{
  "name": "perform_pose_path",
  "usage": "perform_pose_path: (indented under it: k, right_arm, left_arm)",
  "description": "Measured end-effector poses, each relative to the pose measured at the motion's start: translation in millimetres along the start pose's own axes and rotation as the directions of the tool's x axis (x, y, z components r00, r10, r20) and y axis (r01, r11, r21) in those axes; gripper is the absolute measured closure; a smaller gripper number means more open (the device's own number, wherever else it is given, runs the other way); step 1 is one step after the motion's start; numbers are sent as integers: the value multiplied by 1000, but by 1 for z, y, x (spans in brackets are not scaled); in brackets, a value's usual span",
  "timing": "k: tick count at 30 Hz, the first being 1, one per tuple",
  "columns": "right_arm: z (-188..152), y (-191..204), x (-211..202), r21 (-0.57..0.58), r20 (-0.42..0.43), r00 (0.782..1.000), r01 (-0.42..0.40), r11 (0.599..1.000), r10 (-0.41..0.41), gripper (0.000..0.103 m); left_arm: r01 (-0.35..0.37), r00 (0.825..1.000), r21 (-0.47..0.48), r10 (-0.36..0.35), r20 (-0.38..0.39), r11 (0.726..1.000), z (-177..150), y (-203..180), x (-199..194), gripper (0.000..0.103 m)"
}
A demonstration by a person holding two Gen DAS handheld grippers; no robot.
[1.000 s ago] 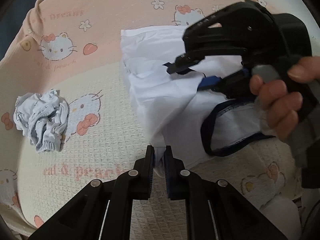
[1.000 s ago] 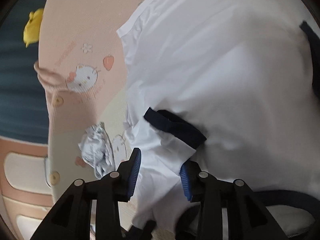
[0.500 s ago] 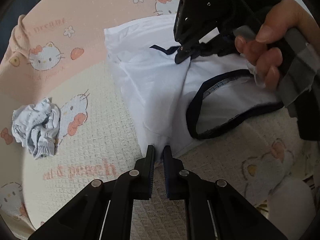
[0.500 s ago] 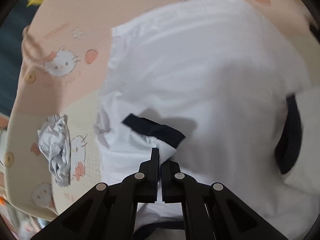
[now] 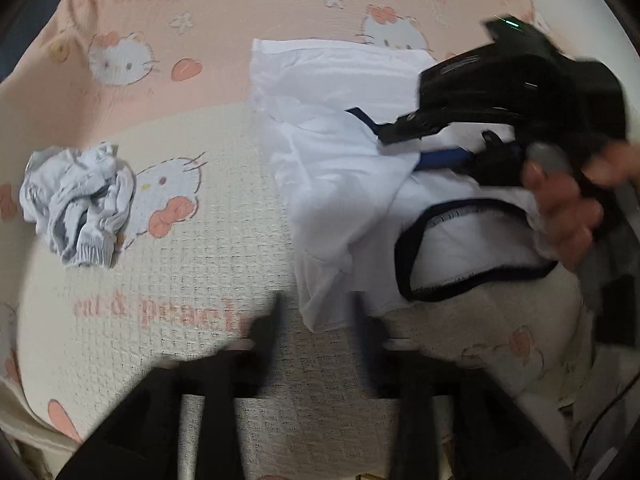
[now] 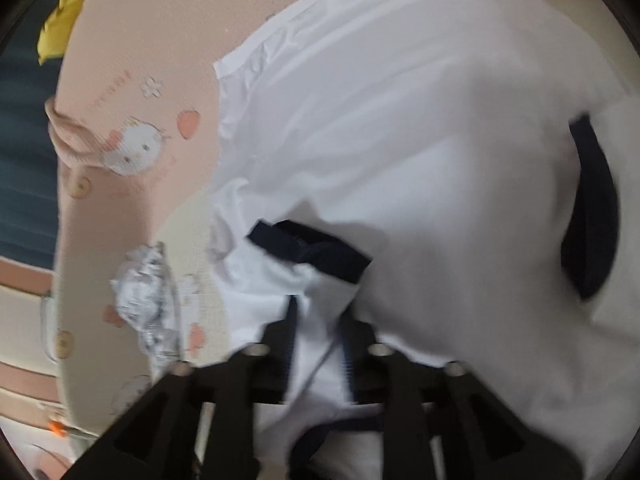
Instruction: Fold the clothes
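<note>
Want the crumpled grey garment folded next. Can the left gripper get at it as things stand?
Probably yes: the crumpled grey garment lies alone on the bedspread, nothing on it, and the left gripper is opening with its fingers off the white shirt.

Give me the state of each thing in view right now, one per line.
White shirt: partly folded on the blanket, navy-trimmed sleeve laid over the body.
Left gripper: jaws opening, shirt corner loose between them.
Right gripper: jaws opening, sleeve cloth between them, not pinched.
Small grey garment: crumpled, unfolded, apart from the shirt.
Blanket: spread flat under both garments.
</note>
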State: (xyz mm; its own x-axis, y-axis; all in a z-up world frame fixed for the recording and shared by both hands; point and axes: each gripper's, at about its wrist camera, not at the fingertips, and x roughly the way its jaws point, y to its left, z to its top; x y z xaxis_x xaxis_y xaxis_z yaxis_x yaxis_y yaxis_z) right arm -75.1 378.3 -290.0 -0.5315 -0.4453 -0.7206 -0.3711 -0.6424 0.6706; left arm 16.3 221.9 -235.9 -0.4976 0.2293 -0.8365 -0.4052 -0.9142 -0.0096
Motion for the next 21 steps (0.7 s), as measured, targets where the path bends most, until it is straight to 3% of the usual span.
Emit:
perform_pose_path:
  k: [1, 2, 6, 9, 16, 19, 21]
  right_arm:
    - [-3, 1, -3, 11, -3, 1000, -23, 1000, 23, 57]
    - [-7, 2, -5, 23, -5, 999, -46, 999, 46, 50]
    - [-25, 1, -7, 77, -46, 991, -120, 990, 123, 50]
    - [-36, 5, -2, 110, -81, 978, -184, 977, 193, 50]
    - [-45, 14, 15, 100, -148, 972, -170, 980, 183, 50]
    - [-49, 3, 14, 141, -144, 972, -163, 976, 183, 50]
    - [-53, -5, 11, 185, -123, 969, -188, 965, 212, 50]
  left_arm:
    - [-3, 1000, -4, 3, 10, 1000, 0, 0, -1, 33]
    - [-7, 1000, -8, 7, 21, 1000, 0, 0, -1, 33]
    - [-47, 998, 45, 45, 40, 998, 5, -7, 5, 33]
    - [-94, 994, 112, 87, 69, 989, 24, 16, 32, 33]
    - [-95, 995, 135, 91, 33, 986, 38, 16, 58, 34]
    - [-101, 995, 117, 98, 35, 988, 43, 21, 63, 34]
    - [-95, 995, 100, 91, 42, 990, 46, 26, 64, 39]
